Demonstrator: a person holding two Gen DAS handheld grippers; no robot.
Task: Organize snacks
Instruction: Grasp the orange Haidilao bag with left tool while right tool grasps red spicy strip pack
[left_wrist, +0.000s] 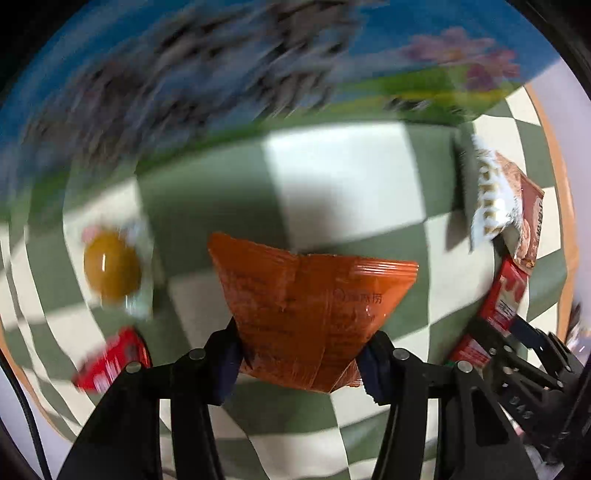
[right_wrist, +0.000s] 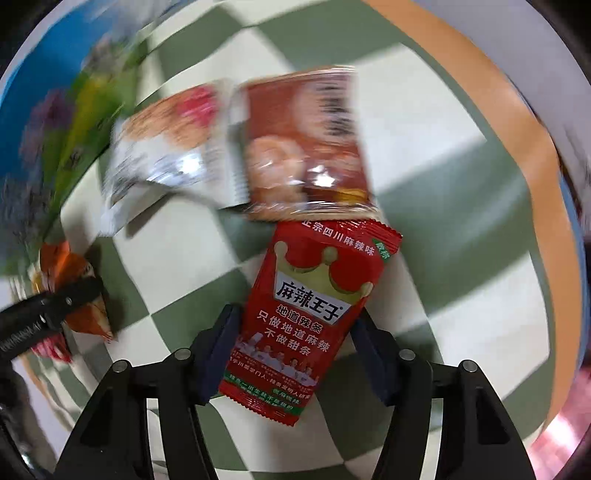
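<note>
An orange snack packet (left_wrist: 314, 295) lies on the green-and-white checked cloth (left_wrist: 332, 177). My left gripper (left_wrist: 299, 363) points down on it, and its dark pads pinch the packet's crumpled lower end. A red spicy-strip packet (right_wrist: 314, 295) with a gold crown lies flat between the fingers of my right gripper (right_wrist: 291, 350), both pads against its side edges. The left wrist view shows the right gripper (left_wrist: 517, 354) at the far right, over that red packet (left_wrist: 498, 295). In the right wrist view the left gripper's finger (right_wrist: 55, 310) reaches in from the left over the orange packet (right_wrist: 85, 314).
A brown-red biscuit packet (right_wrist: 303, 147) and a white packet (right_wrist: 166, 147) lie just beyond the red one. A clear pack with a yellow round inside (left_wrist: 112, 266) and a small red wrapper (left_wrist: 114, 358) lie to the orange packet's left. A blurred blue-and-green printed surface (left_wrist: 221, 74) fills the far side. The cloth has an orange border (right_wrist: 517, 129).
</note>
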